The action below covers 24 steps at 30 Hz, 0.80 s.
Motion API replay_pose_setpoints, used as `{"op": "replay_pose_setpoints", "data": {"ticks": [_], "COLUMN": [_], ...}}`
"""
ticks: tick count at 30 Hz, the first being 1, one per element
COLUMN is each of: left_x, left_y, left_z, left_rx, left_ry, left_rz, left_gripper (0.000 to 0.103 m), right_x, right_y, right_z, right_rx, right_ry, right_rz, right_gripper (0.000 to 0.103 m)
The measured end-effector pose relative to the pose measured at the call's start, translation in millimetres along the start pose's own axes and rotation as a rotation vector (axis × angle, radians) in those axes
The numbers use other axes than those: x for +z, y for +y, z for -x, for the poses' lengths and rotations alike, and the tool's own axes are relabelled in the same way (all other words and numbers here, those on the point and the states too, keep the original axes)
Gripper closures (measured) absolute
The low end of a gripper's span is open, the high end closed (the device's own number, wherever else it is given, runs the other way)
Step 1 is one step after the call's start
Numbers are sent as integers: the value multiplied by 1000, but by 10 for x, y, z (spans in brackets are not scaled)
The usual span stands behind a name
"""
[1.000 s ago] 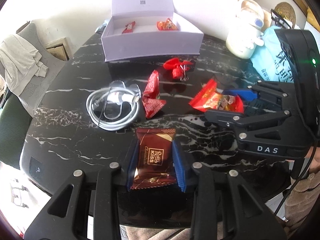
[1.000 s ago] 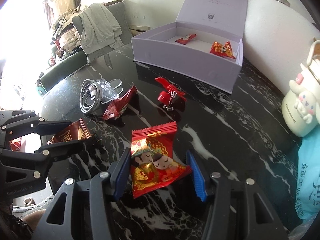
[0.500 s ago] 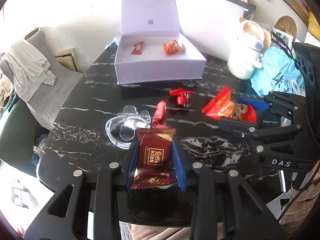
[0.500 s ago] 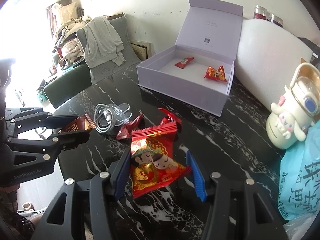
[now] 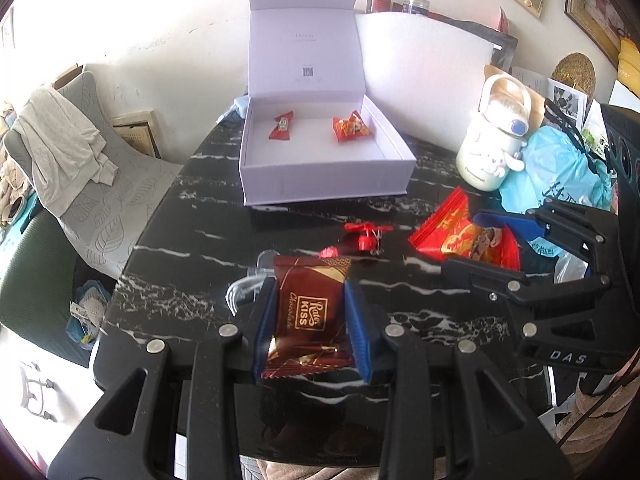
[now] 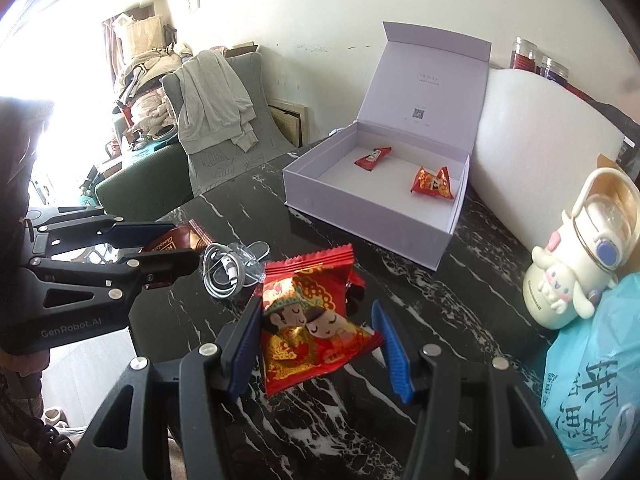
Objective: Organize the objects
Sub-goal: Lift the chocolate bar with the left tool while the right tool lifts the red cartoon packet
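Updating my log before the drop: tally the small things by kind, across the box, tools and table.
Packets: 5 (box 2; left tool 1; right tool 1; table 1, mostly hidden)
Cable: 1
Red trinket: 1
Total: 7

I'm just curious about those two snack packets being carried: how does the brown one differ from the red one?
The brown chocolate packet is dark, with gold "Kiss" lettering; the red packet is bright, showing a cartoon couple. The brown one sits in the left gripper, the red one in the right gripper. The brown one fills the gap between its fingers; the red one looks wider and more crumpled. Both are sealed, held above the table.
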State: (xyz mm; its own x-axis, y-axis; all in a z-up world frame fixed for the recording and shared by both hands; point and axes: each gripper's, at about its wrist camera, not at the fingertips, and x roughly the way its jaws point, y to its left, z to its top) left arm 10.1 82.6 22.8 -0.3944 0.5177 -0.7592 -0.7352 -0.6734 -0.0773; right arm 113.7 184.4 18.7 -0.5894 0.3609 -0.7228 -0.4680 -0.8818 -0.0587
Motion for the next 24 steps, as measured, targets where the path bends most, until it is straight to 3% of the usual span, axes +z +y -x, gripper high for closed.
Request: {"op": "replay_pose_setpoints", "data": {"ticks": [24], "left_x": [559], "left_y": [38], "left_z": [-371], "left_rx": [-21], "left_ry": [20], "left_rz": [-14], "left_gripper": [71], "right_x": [407], "right_y": [-300], "right_z": [-269], "right_rx": [11], "right_ry": [-4], "right_rz": [-4], "right_gripper": [49]}}
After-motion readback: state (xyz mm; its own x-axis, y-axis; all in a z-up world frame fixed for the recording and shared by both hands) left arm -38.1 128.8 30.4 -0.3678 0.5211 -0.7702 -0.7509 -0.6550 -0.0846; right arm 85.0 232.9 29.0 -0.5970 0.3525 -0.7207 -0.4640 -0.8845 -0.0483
